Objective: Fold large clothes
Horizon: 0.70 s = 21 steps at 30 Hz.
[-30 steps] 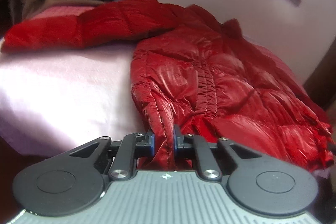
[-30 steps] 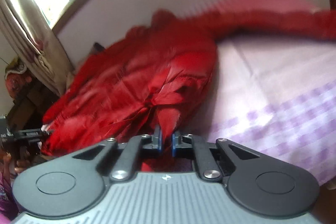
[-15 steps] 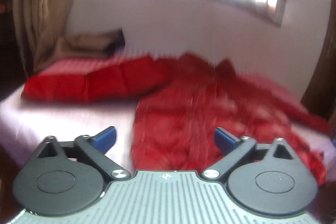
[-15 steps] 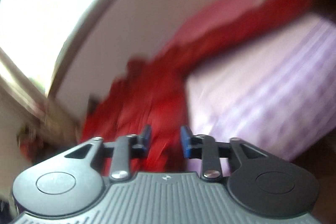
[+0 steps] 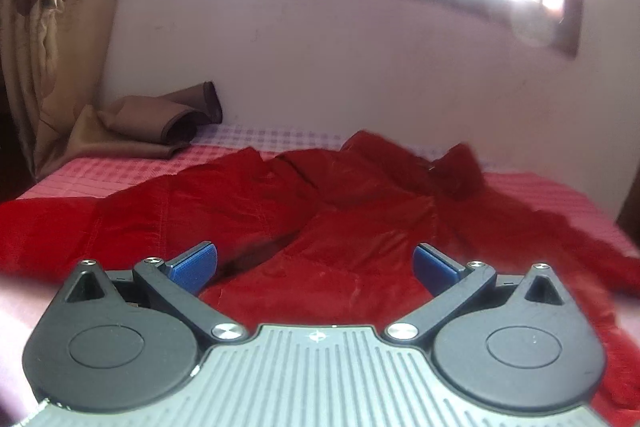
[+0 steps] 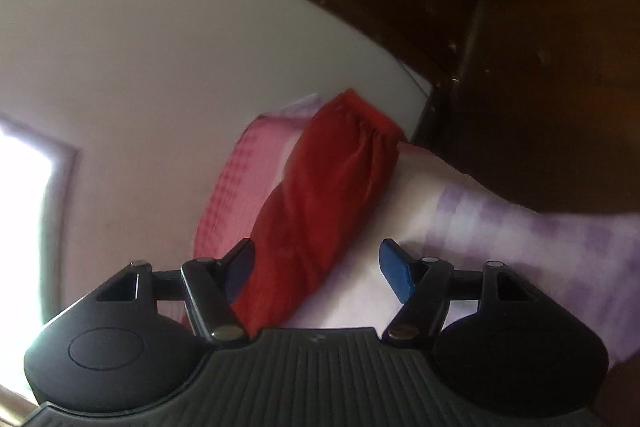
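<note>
A red puffer jacket (image 5: 328, 219) lies spread on the bed, its body in front of my left gripper (image 5: 315, 263) and one sleeve running off to the left. My left gripper is open and empty, just above the jacket's near part. In the right wrist view a red sleeve (image 6: 320, 195) with an elastic cuff lies across the bed, running up from between the fingers. My right gripper (image 6: 318, 267) is open and empty over the sleeve's near end.
The bed has a pink and lilac checked sheet (image 5: 120, 171), which also shows in the right wrist view (image 6: 520, 227). A folded brown cloth (image 5: 160, 119) lies at the back left by a curtain (image 5: 52, 27). A white wall (image 5: 340, 67) and a window stand behind. Dark wooden furniture (image 6: 540, 67) stands at the right.
Both grippers were shut on the red jacket a second ago and have let go and opened wide. Both have lifted and turned; the right one now looks along the sleeve.
</note>
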{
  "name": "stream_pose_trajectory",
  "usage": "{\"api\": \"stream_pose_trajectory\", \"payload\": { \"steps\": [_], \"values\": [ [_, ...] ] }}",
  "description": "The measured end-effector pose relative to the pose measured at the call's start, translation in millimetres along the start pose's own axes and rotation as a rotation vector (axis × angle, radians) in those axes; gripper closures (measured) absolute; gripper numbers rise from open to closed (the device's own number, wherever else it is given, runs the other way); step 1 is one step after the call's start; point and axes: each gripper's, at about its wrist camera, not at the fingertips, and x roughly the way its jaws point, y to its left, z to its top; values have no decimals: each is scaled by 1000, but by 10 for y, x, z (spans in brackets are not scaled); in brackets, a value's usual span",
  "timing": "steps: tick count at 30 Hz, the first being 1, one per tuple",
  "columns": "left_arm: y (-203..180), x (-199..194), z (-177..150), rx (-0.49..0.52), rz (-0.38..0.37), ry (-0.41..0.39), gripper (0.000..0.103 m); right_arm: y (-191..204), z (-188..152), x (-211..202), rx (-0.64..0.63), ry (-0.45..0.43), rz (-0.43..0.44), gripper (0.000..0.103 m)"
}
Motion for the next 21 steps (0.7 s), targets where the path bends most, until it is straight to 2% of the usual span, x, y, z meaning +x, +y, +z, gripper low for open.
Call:
{"api": "stream_pose_trajectory", "payload": {
  "steps": [5,6,7,8,10,11,13,16,18,21],
  "values": [
    [121,322,-195,-23,53,68,1,31,123,189,18,-60,-26,35],
    [168,350,-234,-44,50,78,2,57,127,228,2,-67,-44,41],
    [213,373,-262,-65,46,89,2,100,136,292,-30,-56,-75,51],
    [275,396,-283,-88,43,101,2,122,148,348,-57,-32,-106,86],
    [386,406,-291,-146,28,115,3,241,150,370,-94,-42,-128,96],
    [418,371,-283,-175,20,113,3,409,149,378,-134,-58,-109,96],
    [490,251,-254,-227,3,91,3,854,90,355,-238,-78,-25,96],
    [536,72,-218,-250,1,50,2,1797,-197,310,-398,-60,155,96],
    [555,-29,-199,-251,-5,46,2,2475,-585,328,-514,-21,281,96],
    [609,-166,-203,-261,-31,44,1,3150,-1242,464,-607,66,426,96]
  ]
}}
